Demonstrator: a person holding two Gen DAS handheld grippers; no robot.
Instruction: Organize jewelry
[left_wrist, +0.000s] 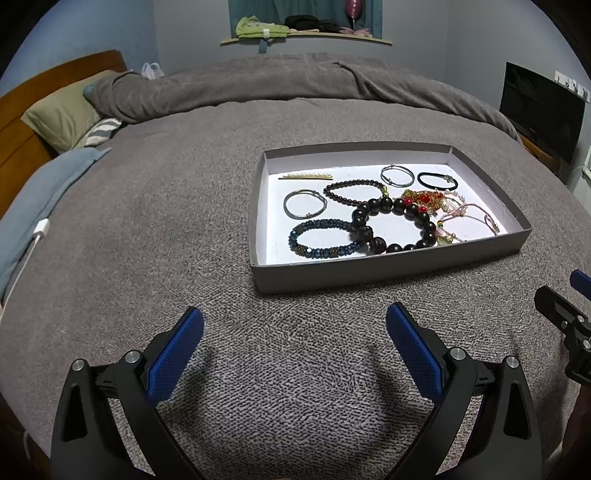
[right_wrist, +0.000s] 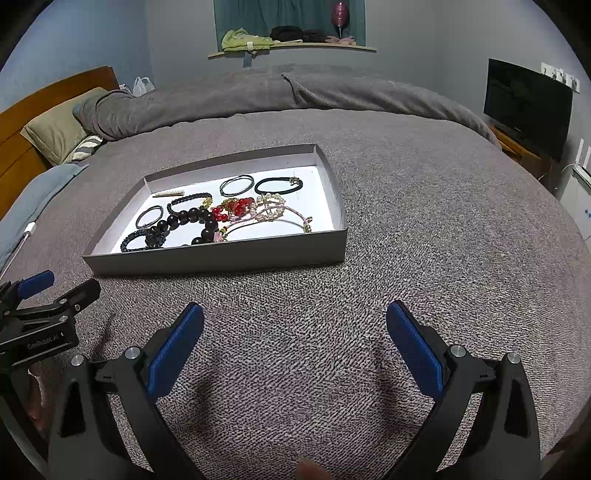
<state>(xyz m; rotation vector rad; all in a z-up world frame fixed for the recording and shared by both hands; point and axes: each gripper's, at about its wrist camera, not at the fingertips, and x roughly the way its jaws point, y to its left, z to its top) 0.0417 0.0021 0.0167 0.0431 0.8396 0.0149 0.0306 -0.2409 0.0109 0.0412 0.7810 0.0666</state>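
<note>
A shallow grey cardboard tray (left_wrist: 380, 269) (right_wrist: 221, 258) lies on the grey blanket and holds several pieces of jewelry. Inside lie a large dark wooden bead bracelet (left_wrist: 391, 225) (right_wrist: 192, 218), a blue beaded bracelet (left_wrist: 321, 238), two silver bangles (left_wrist: 304, 203) (left_wrist: 397, 175), a black hair tie (left_wrist: 437, 181) (right_wrist: 279, 184), a red and gold piece (left_wrist: 421, 199) (right_wrist: 232, 208), pink and pearl strands (left_wrist: 469, 218) (right_wrist: 271, 208) and a gold hair clip (left_wrist: 304, 176). My left gripper (left_wrist: 295, 317) stands open, short of the tray. My right gripper (right_wrist: 295, 312) stands open too, with nothing between its fingers.
The tray sits on a wide bed (left_wrist: 147, 240). Pillows (left_wrist: 62, 114) and a wooden headboard (left_wrist: 22, 110) are at the left. A white charger cable (left_wrist: 37, 236) lies at the left edge. A dark TV screen (right_wrist: 528, 107) stands at the right. A shelf with clothes (right_wrist: 291, 40) is on the far wall.
</note>
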